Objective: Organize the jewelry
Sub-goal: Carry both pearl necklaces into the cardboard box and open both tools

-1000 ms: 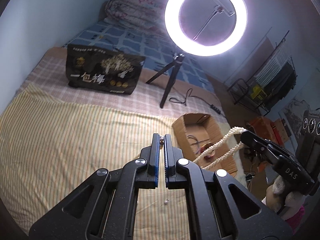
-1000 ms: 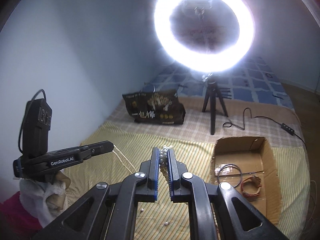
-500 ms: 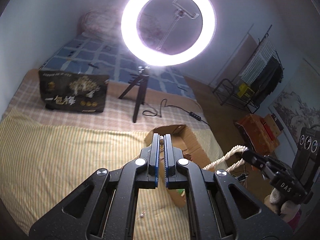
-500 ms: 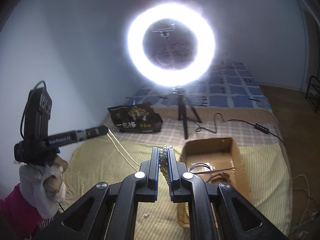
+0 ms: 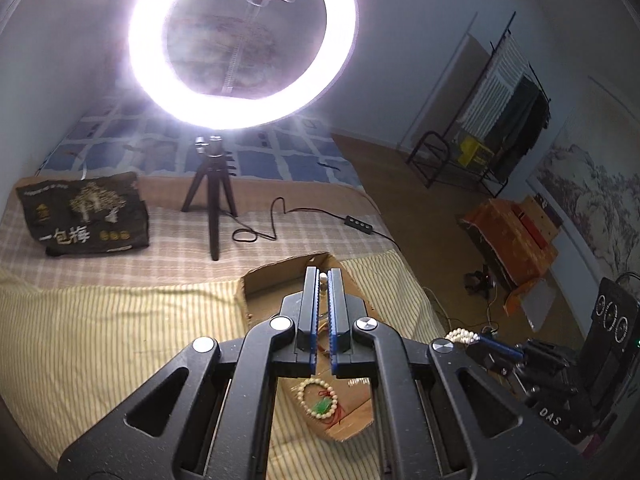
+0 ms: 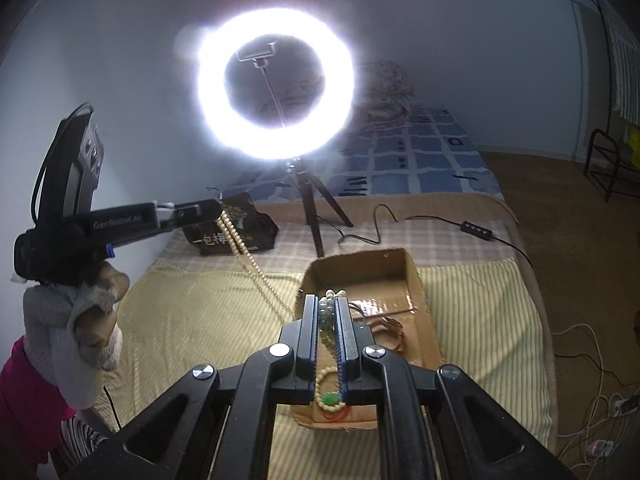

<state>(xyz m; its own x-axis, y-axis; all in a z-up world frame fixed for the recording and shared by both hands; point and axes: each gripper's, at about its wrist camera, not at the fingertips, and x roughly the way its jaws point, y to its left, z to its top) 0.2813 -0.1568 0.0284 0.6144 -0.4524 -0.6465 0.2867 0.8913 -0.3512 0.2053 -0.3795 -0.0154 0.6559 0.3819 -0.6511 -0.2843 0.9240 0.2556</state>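
The left gripper [image 5: 323,280] and the right gripper [image 6: 330,304] each pinch one end of a long bead necklace [image 6: 244,252] with narrow jaws, holding it stretched in the air above the cardboard box [image 6: 416,280], where a bracelet [image 5: 318,398] lies

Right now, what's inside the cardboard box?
In the cardboard box: a bead bracelet with a green charm at the near end, and a brownish band mid-box. The right gripper, shut on a bead necklace, covers the rest.
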